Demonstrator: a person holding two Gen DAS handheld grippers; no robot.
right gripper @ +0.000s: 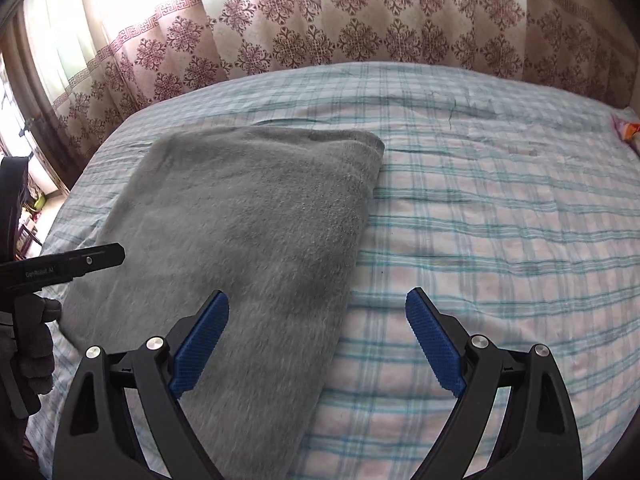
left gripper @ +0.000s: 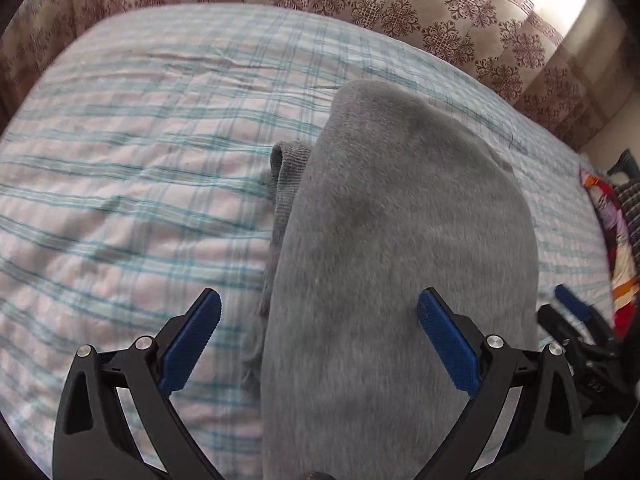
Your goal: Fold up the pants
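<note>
The left gripper (left gripper: pixel 318 312) and right gripper (right gripper: pixel 318 312) look alike: matte black curved arms, silver round screw heads at the pivots, and blue finger pads (right gripper: pixel 434 346) with a fine knurled texture. A dark grey knitted glove (right gripper: pixel 34 350) covers the left hand, beside a black bar with small pale lettering.

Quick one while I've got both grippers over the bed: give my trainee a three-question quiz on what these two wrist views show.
1. True or false: the left gripper is clamped on the grey pants.
2. What do the pants lie on?
A. a wooden table
B. a plaid bedsheet
C. a carpet
3. In the left wrist view, what sticks out from under the pants' left edge?

Key
1. False: its jaws stand wide open, as do those of the right gripper.
2. B.
3. A ribbed grey cuff or waistband; which one cannot be told.
</note>
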